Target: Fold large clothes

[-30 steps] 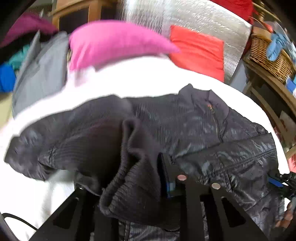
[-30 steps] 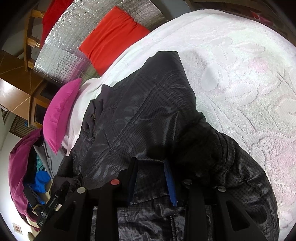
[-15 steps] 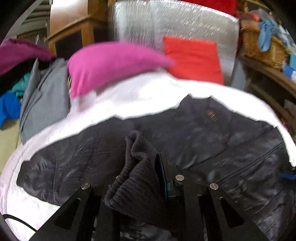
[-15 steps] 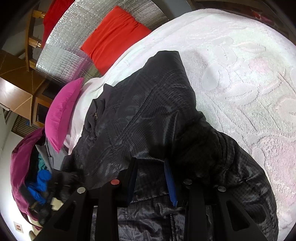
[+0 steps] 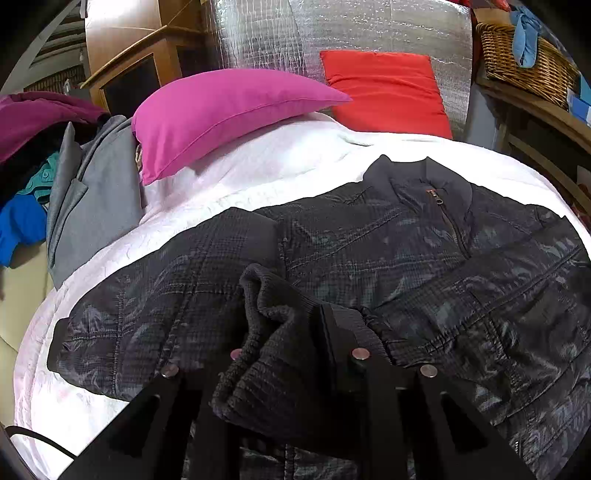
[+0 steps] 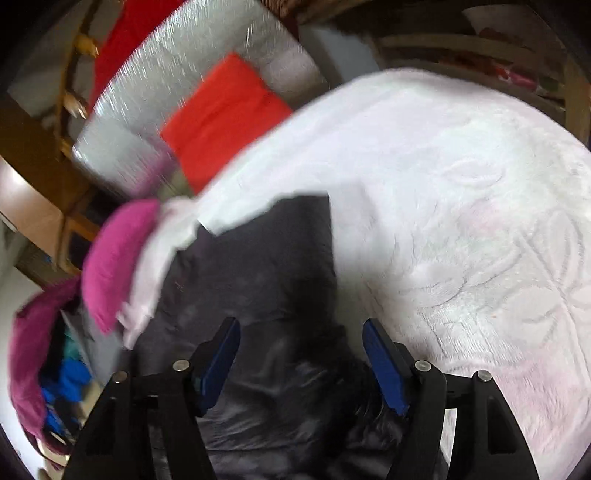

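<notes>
A dark quilted jacket [image 5: 369, 251] lies front-up on the white bedspread [image 5: 258, 173], collar to the far side, one sleeve folded across its right half. My left gripper [image 5: 288, 339] is shut on the jacket's ribbed knit cuff [image 5: 273, 332], which bunches up between the fingers above the jacket's body. In the blurred right wrist view my right gripper [image 6: 301, 354] stands over the jacket [image 6: 258, 295] with its jaws opening; the blue pads [image 6: 384, 365] are wide apart and press on nothing, the cloth lying loose below them.
A pink pillow [image 5: 221, 110] and a red cushion [image 5: 384, 88] lie at the bed's head against a silver padded panel [image 5: 332, 33]. Piled clothes [image 5: 81, 192] sit left of the bed. A wicker basket [image 5: 524, 55] stands on a wooden shelf at the right.
The right gripper let go of the jacket: its jaws spread wide and it drew back and up. The left gripper keeps its hold on the cuff and has rolled slightly.
</notes>
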Tool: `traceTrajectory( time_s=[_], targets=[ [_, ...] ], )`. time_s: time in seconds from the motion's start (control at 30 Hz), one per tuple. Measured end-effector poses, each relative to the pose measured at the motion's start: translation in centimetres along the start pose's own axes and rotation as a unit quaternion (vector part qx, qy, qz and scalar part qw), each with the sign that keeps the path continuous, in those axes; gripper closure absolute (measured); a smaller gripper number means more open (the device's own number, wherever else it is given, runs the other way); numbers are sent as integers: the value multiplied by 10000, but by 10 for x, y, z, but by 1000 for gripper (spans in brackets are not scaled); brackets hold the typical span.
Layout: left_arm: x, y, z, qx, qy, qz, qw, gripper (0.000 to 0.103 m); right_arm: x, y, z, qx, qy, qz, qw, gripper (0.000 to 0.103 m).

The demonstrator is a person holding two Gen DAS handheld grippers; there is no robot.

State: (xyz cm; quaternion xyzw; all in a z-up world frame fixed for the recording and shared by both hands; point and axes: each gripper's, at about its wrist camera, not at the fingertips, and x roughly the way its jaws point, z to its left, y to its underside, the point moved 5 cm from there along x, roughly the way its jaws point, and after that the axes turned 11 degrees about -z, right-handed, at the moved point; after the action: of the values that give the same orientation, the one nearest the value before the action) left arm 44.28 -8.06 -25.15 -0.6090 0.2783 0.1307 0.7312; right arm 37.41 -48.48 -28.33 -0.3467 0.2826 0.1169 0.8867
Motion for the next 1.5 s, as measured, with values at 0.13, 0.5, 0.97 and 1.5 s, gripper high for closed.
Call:
traceTrajectory(
  time_s=[0.13,0.5,0.97,1.5],
  targets=[
    [0,-1,-1,22,-15,-27,10000,81,28,12,10,-422,158,245,9987,34],
    [-5,-21,-9,-205,45,-439,9988,80,-8,-8,15,-948,570,-965,9892,87],
    [16,-9,-25,758,-983,-11,9923,74,-6,-17,-22,67,542,-348,9979,53],
    [-32,-33,-19,412,-360,-696,9961,34,-5,18,32,-653,-99,280,9974,63]
  ],
)
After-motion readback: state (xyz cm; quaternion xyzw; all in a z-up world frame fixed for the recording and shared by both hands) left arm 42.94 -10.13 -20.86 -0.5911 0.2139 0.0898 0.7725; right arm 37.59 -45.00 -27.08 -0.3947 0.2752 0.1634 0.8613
